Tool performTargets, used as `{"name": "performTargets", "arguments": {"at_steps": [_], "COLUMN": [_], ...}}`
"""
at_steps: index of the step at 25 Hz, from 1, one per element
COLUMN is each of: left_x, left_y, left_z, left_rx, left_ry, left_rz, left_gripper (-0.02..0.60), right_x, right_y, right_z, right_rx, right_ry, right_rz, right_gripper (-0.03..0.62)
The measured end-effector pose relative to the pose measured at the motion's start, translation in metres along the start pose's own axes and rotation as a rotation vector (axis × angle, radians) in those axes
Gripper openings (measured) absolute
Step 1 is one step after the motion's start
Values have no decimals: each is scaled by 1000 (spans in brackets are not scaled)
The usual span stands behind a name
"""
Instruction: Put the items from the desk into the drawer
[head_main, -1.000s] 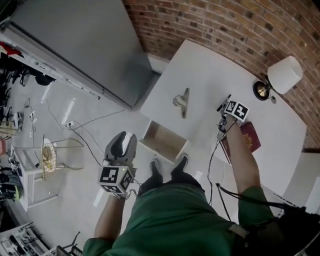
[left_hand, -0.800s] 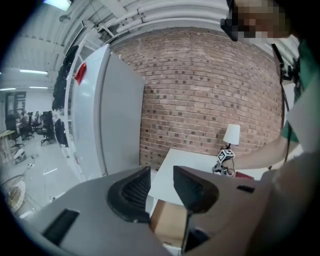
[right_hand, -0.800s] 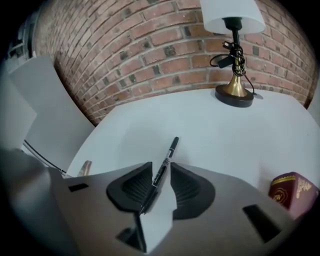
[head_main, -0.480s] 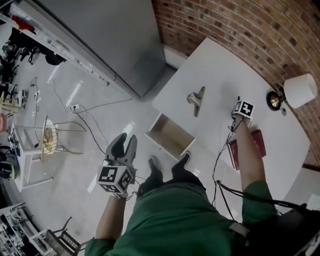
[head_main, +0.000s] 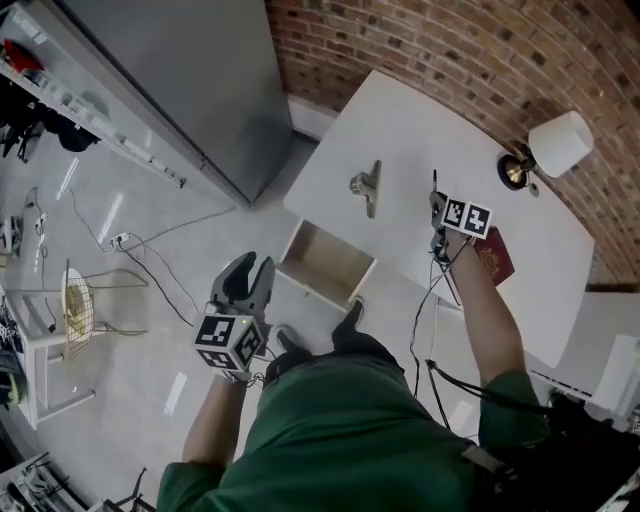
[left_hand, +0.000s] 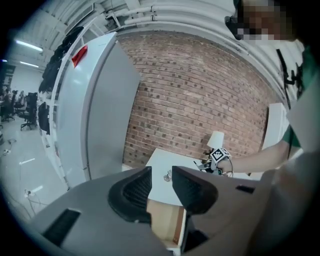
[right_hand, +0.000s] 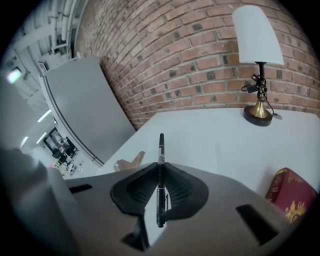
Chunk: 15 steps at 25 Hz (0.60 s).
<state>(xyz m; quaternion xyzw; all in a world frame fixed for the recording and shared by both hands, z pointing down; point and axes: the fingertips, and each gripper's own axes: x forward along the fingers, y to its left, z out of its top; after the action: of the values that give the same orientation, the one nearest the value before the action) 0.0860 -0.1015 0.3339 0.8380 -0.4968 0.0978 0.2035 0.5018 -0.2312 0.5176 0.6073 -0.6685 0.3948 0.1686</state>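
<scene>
So the right tool (right_hand: 161, 165) has its jaws clamped on a slim black pen (right_hand: 161, 147). They've just been closing in, and now the pads pinch it narrow. The pen runs lengthwise along the jaws, with one end poking out past the tips. In the head view that tool (head_main: 437, 208) sits over the white surface (head_main: 410, 130), pen (head_main: 434, 182) pointing toward the brick wall (head_main: 450, 50). Just beside it on the person's right lies a dark red booklet (head_main: 495, 262) with gold print, flat on the surface. Further out by the wall stands a small lamp (head_main: 555, 145) with a white shade and a brass base.

The left tool (left_hand: 161, 176) has nothing in it. Its jaws have just eased in a bit, but there's a clear gap between the pads. From the head view it (head_main: 252, 265) hangs out over the floor, well apart from the surface and off to the left of the drawer (head_main: 300, 285).

The drawer is pulled open from the near edge of the surface, light wood inside, and I can't see anything in it. A metal clip (head_main: 366, 186) lies on the surface just beyond the drawer, between it and the wall.
</scene>
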Motion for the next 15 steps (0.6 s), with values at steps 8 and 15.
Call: {"name": "performTargets", "arguments": {"at_steps": [8, 15], "left_x": [-33, -63], "left_y": [34, 65], "left_z": [-15, -48], "left_rx": [63, 44], "left_ry": [-3, 95], "left_rz": [-134, -226], "left_gripper": [117, 115], "right_x": [-66, -79], "right_y": [104, 201], "right_z": [-36, -102], "right_rx": [4, -19], "right_ry": [-92, -70], "right_rz": [55, 138], "right_gripper": [44, 44]}}
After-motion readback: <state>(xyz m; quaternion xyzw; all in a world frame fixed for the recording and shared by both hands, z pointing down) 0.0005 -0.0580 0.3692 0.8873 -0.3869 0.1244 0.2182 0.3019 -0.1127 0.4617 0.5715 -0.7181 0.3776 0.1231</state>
